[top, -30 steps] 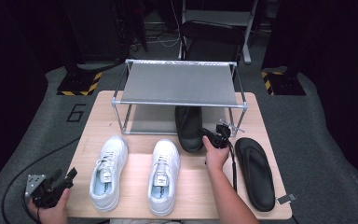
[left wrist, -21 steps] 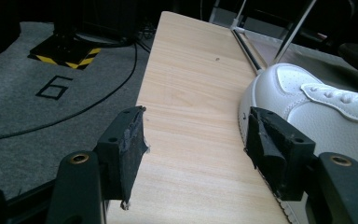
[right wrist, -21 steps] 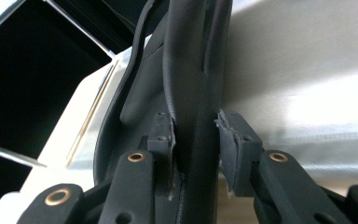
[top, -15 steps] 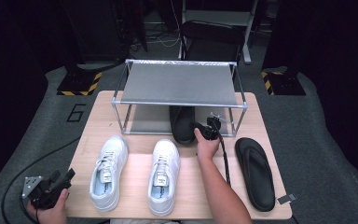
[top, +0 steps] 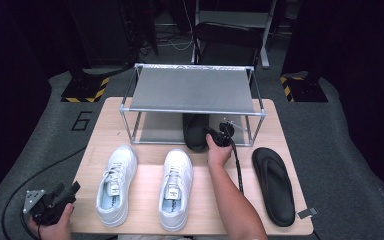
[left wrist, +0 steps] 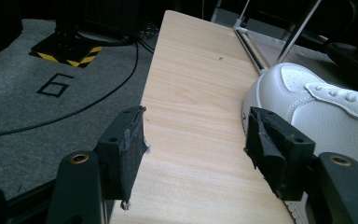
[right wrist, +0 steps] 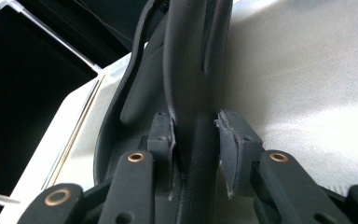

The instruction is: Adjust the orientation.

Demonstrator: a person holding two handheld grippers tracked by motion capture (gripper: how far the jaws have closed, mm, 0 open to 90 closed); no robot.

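A black flip-flop (top: 195, 132) lies partly under the metal rack (top: 192, 90), its toe end reaching in over the lower shelf. My right gripper (top: 210, 133) is shut on its right edge. In the right gripper view the pads (right wrist: 161, 135) squeeze the flip-flop's strap (right wrist: 191, 56), and my right gripper (right wrist: 196, 135) hangs over the pale shelf. The matching flip-flop (top: 274, 185) lies flat at the table's right side. My left gripper (top: 66, 193) is held open off the table's front left corner; the left gripper (left wrist: 193, 149) has nothing between its fingers.
Two white sneakers (top: 115, 184) (top: 176, 189) stand side by side at the front of the wooden table (top: 145, 195), toes toward the rack. One sneaker (left wrist: 326, 107) sits just right of the left gripper's jaws. A black cable trails from the right gripper along the forearm.
My right gripper has carried the black flip-flop leftward and farther in under the rack. The left gripper has stayed almost still at the front left corner.
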